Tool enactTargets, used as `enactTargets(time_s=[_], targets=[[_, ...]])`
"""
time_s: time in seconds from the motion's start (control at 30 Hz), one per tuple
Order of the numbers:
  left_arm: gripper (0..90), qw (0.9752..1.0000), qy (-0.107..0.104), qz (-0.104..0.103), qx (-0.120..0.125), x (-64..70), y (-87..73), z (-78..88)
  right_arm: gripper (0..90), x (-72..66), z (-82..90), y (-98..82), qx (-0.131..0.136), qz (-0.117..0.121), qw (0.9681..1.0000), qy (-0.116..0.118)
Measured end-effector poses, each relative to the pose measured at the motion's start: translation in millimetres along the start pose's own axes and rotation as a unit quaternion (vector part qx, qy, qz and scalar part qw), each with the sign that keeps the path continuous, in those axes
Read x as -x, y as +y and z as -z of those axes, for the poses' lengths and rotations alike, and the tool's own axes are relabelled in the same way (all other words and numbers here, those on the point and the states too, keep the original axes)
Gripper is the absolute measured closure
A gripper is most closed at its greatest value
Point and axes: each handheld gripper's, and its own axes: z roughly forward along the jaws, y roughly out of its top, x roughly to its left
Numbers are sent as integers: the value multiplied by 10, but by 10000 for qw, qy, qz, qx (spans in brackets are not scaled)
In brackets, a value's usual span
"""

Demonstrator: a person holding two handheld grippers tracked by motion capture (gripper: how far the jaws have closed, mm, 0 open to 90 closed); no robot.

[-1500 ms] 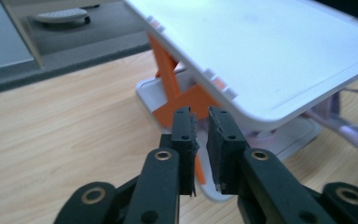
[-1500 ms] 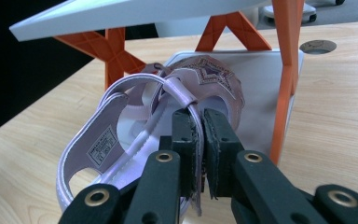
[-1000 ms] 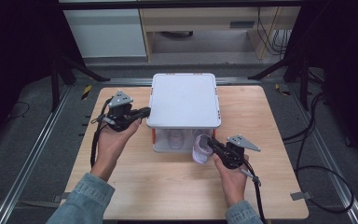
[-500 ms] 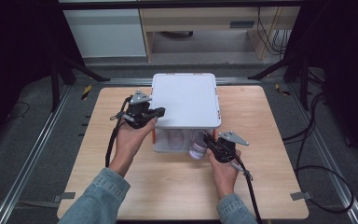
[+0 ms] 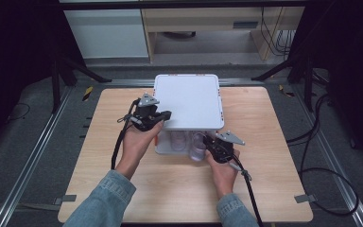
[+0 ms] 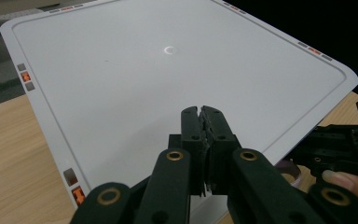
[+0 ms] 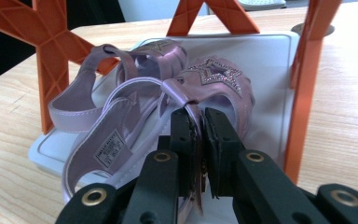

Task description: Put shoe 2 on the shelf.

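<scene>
a small printed label on the lilac sandal's insole (image 7: 108,150) is too blurred to read.

Left hand-held gripper (image 5: 163,115) has jaws pressed together; right hand-held gripper (image 5: 207,141) is clamped.

Light wooden worktop (image 5: 99,189), white two-level rack (image 5: 186,101) with orange supports standing at its middle, pair of lilac sandals (image 7: 168,98) on the rack's lower shelf.
</scene>
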Motion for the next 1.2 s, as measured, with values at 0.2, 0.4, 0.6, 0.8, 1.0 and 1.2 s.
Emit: enactTargets(time_s=[0.2, 0.4, 0.6, 0.8, 1.0, 1.2], targets=[[875, 10000, 4, -14, -32, 13, -8, -6, 806, 31, -13, -14, -33, -269, 9995, 175], [874, 10000, 9, -14, -85, 6, -27, -20, 784, 80, -17, -2, -143, -537, 9978, 360], [874, 10000, 8, -10, -97, 16, -31, -34, 767, 112, -35, -1, -193, -776, 9955, 517], [873, 9999, 21, -16, -137, 7, -40, -37, 717, 123, -40, 2, -246, -840, 9942, 625], [872, 9999, 24, 58, -150, -15, -80, -41, 658, 84, 173, 88, -49, -619, 9953, 749], [875, 9998, 54, 57, -207, -13, -71, -38, 804, 12, 533, 70, -48, -422, 9932, 1084]])
